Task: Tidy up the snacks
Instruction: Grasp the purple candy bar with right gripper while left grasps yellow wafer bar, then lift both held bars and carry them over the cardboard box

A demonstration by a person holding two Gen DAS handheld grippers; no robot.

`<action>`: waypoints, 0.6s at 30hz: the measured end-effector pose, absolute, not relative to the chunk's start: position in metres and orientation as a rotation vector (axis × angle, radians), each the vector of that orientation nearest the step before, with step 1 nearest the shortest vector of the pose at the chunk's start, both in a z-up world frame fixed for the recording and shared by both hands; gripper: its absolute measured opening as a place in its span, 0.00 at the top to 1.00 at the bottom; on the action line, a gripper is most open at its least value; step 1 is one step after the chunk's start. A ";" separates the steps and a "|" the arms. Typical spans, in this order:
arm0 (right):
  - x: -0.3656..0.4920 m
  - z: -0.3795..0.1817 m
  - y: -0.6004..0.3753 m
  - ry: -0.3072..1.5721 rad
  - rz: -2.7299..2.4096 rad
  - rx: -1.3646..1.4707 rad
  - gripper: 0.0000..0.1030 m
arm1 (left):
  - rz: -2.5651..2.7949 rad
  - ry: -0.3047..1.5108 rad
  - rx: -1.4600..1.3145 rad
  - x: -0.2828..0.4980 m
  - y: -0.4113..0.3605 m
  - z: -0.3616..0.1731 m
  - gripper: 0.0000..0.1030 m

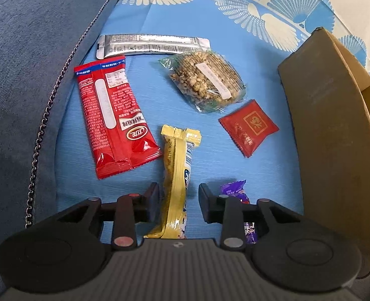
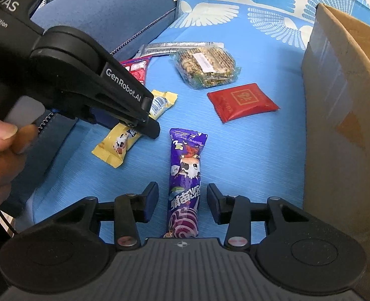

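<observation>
The cardboard box (image 2: 340,115) is standing open at the right edge of the blue cloth (image 1: 235,165), waiting. Across the cloth the snacks are lying loose: a long red packet (image 1: 112,115), a silver stick (image 1: 152,45), a clear bag of puffed grain (image 1: 207,80), a small red sachet (image 1: 248,126). Now the key pair: the yellow bar (image 1: 176,185) is running lengthwise straight between the left gripper (image 1: 178,195), whose fingers are spread and not touching it. The purple bar (image 2: 185,183) is lying the same way inside the right gripper (image 2: 182,195), fingers parted too. By my read, each hand is lining up on its own bar.
</observation>
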State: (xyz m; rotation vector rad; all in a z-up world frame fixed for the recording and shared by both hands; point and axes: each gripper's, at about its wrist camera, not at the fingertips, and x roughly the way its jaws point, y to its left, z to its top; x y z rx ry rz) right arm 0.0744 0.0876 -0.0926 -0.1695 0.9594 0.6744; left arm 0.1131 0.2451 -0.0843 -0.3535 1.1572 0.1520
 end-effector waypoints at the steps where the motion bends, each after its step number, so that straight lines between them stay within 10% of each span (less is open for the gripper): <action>1: 0.074 -0.093 0.088 0.957 0.676 -0.176 0.58 | 0.150 1.158 -0.352 0.113 0.245 -0.084 0.64; 18: 0.077 -0.085 0.082 0.910 0.648 -0.171 0.83 | 0.120 1.133 -0.338 0.113 0.240 -0.082 0.84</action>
